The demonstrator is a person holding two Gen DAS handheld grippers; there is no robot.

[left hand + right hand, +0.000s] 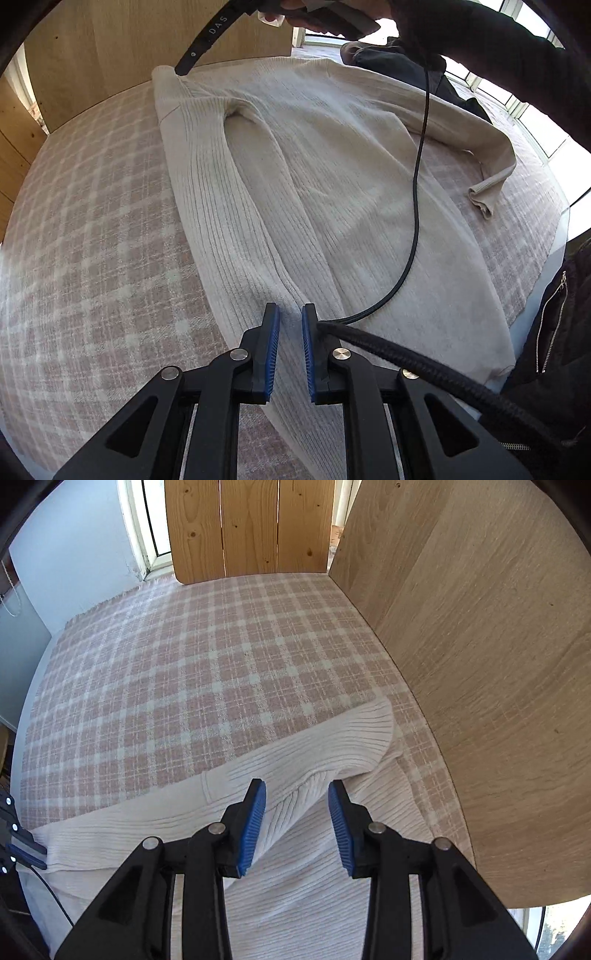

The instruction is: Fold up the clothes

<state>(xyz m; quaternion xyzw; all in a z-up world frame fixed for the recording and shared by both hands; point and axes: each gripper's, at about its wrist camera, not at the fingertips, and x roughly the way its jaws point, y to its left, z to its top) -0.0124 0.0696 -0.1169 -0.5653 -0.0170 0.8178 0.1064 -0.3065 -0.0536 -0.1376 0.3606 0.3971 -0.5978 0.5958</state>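
A cream ribbed sweater (332, 177) lies spread on a pink and white checked cloth (92, 240). One sleeve is folded over its body, the other sleeve (491, 173) trails off to the right. My left gripper (290, 314) hovers over the sweater's near edge, jaws slightly apart with nothing between them. My right gripper (297, 794) is open above the sweater's shoulder (332, 738) near a wooden panel; its finger (199, 44) shows at the far corner in the left wrist view. The left gripper's fingers (26, 845) show at the right wrist view's left edge.
A wooden panel (480, 664) stands along the cloth's far side, with a slatted wooden board (251, 528) beside it. A dark garment (413, 70) lies beyond the sweater. A black cable (417, 206) hangs across the sweater. A dark zipped jacket (554, 332) is at right.
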